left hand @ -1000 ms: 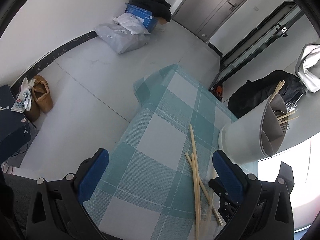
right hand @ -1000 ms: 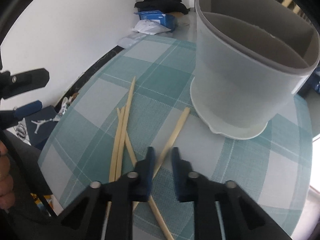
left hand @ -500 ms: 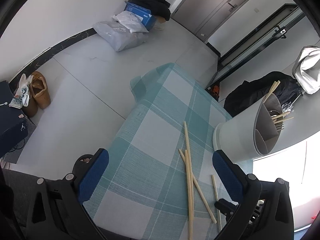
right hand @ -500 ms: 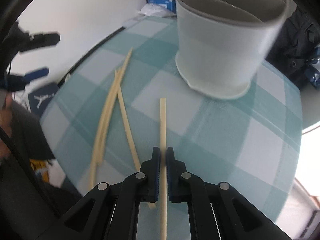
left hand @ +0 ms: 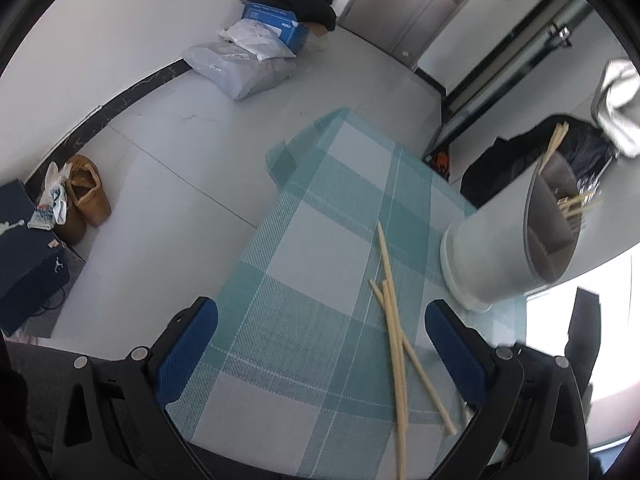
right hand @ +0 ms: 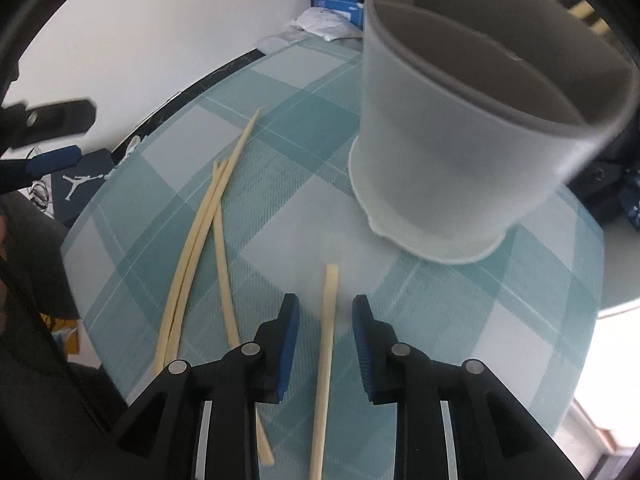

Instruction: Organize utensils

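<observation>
A grey-white divided utensil holder [right hand: 460, 140] stands on a teal checked placemat [right hand: 540, 300]. My right gripper [right hand: 325, 314] hangs just in front of it, and its jaws are opening. One chopstick [right hand: 329, 304] lies lengthwise between the blue pads [right hand: 289, 320], and neither pad presses on it. Three more chopsticks [right hand: 200, 232] lie crossed to the left. My left gripper [left hand: 320, 312] is wide open above the placemat [left hand: 304, 280] with nothing in it; the three chopsticks [left hand: 394, 320] lie near its right finger. The holder [left hand: 500, 248] has chopsticks [left hand: 576, 202] inside.
The placemat's left edge overhangs a grey tiled floor [left hand: 180, 160]. On the floor lie plastic bags [left hand: 240, 64], a blue box [left hand: 276, 20], brown shoes [left hand: 86, 196] and a dark box [left hand: 24, 264]. Black clothing [left hand: 560, 152] sits behind the holder.
The right gripper's jaws, shut on the single chopstick half a second ago, have parted. The view has drawn closer to the holder. The left gripper has barely shifted.
</observation>
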Demonstrator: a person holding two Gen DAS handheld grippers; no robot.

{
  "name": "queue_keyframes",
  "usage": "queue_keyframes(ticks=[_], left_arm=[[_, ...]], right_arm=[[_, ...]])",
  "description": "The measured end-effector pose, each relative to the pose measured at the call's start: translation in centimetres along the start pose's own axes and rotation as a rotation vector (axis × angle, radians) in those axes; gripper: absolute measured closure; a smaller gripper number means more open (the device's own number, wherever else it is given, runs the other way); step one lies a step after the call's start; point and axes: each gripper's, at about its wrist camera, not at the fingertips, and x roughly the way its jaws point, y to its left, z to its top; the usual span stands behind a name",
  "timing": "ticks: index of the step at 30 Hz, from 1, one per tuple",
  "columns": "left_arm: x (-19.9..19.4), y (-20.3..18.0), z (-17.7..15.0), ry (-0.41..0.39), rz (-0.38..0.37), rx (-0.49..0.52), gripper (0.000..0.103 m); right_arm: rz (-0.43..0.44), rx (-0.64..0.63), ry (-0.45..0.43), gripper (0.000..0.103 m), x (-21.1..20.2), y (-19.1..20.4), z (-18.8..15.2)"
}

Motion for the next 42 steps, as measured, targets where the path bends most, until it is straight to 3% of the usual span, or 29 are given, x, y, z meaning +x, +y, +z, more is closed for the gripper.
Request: queue_keyframes(ticks=[2, 7, 12, 17, 25, 28, 32, 42], left_arm=[[0.3, -0.2, -0.4, 0.020, 0.015, 0.020, 0.001], [1.6, -1.1, -1.8, 0.086, 0.047, 0.061, 0.001], [2.1, -2.2, -2.8, 0.083, 0.128, 0.110, 0.001], [2.9, -3.0, -3.5, 0.102, 0.163, 0.135, 0.001], [4.0, -4.3, -4.1, 0.105, 0.227, 0.191, 0.001], [4.6, -4.7, -4.5, 0.116, 0.272, 0.227, 0.001], [4.5, -4.6, -4.5, 0.111, 0.278, 0.219, 0.001], [5.1, -4.3, -4.0, 0.120, 0.345, 0.243, 0.001]], right_arm=[[-0.001, -0.004, -0.018, 0.098, 0.2, -0.1, 0.2], [0.046, 0.059, -0.080, 0.098, -1.0, -0.9, 0.1], [0.147, 0.230, -0.230, 0.098, -4.5, -3.4, -1.1], [0.242, 0.369, -0.349, 0.098, -6.7, -5.9, -2.3], [0.391, 0.531, -0.439, 0.098, -7.5, -8.6, -4.3], [0.410, 0.536, -0.494, 0.098, -8.9, -9.5, -5.0], [0.418, 0.534, -0.536, 0.098, -10.1, -10.1, -5.9], [0.401, 0.535, -0.539, 0.098, -9.5, -9.7, -6.1]])
